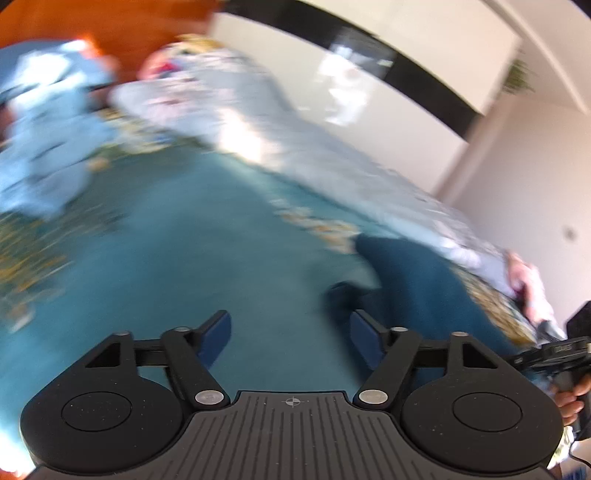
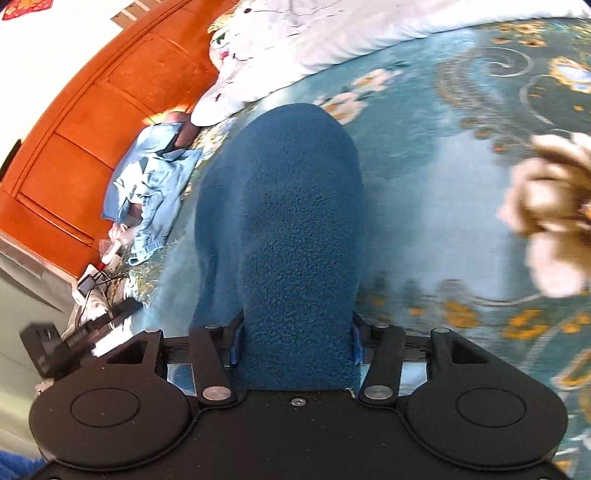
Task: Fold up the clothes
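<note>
On the bed, right gripper jaws clamp the blue fleece garment stretching straight ahead, while left gripper gapes empty beside it.

A home bedroom is showing: a floral teal bedspread, white quilt and wooden headboard.

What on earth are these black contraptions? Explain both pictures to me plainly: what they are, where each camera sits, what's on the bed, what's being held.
No robot here: a person carries two hand-held two-finger grippers, each with a fisheye camera looking along its fingers. The blurred picture is from the left gripper, open and holding nothing. The other is from the right gripper, shut on a dark teal fleece garment. Both are over a teal floral bedspread. Also on it: a crumpled light blue denim garment and a white quilt, near an orange wooden headboard.
</note>
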`<state>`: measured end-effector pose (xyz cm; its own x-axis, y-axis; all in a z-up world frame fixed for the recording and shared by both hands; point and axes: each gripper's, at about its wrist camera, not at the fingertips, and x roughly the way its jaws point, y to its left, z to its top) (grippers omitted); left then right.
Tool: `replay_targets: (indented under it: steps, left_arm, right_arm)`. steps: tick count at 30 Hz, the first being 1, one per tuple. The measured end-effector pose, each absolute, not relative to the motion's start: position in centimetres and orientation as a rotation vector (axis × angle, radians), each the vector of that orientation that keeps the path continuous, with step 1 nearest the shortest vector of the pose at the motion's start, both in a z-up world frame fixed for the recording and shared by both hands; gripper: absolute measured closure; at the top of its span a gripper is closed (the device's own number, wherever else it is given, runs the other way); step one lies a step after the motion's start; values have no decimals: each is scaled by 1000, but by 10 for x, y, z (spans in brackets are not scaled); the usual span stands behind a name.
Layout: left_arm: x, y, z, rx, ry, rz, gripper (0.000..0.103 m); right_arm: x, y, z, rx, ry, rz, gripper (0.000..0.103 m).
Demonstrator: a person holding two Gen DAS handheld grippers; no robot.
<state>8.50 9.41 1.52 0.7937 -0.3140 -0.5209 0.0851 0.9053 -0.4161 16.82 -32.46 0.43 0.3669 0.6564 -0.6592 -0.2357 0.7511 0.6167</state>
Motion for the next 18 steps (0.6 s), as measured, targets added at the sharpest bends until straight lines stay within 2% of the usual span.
replay_targets:
  steps: [1, 11, 14, 16, 18]
  left_arm:
    - [98, 82, 17, -381, 618, -267, 24]
    - [220, 13, -21, -488, 816, -382, 22]
    - [241, 9, -33, -482, 858, -372, 18]
    - [250, 7, -38, -467, 870, -367, 8]
    - [252, 8, -43, -462, 867, -371, 4]
  right_arm:
    - [168, -329, 2, 465, 1046, 594, 50]
    - [147, -346, -23, 553, 954, 515, 33]
    - [139, -352, -28, 606, 915, 477, 32]
    - [131, -356, -32, 650, 884, 449, 31]
    - [123, -357, -37, 679, 866, 423, 27]
